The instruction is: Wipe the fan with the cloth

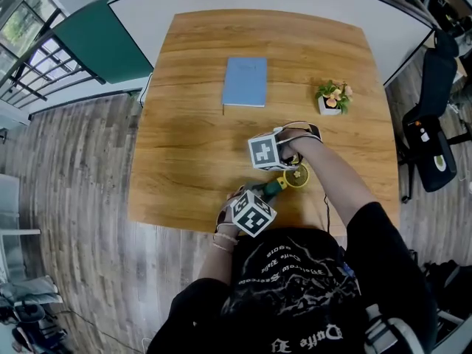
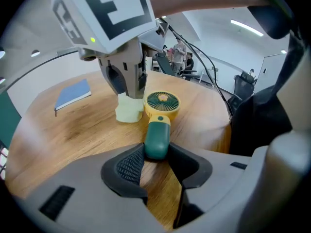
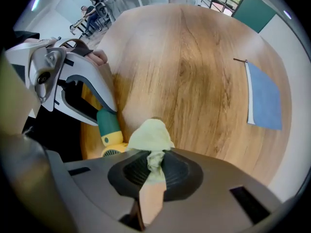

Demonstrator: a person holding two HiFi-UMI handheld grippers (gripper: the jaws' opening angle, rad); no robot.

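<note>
1. Left gripper (image 2: 155,163): clamped on the butt end of the green handle (image 2: 157,139) of the fan (image 2: 162,104). The fan lies flat close to the desk's near edge, right of its middle, with the yellow head pointing away from the person. The hold is on the handle's tip only. A sideways wipe at the head would probably swing the fan about that hold or work it loose.
2. Near edge of the desk (image 1: 192,124): the fan lies close to it, so a slipped fan could go over.
3. Right gripper (image 3: 154,166): pinched on a narrow fold of the pale cloth (image 3: 150,135). The wad hangs below the jaws and rests on the wood just beside the fan's head. If the cloth snags on the grille it may drag out of the pinch. Pressed low, the hard jaws could strike the grille instead.
4. Nothing lies between the cloth and the head. The two grippers work close together and could collide.
5. Blue notebook (image 1: 245,81), towards the far edge: well apart.
6. Potted plant (image 1: 333,98), towards the far right corner: apart from the fan, no hindrance.
</note>
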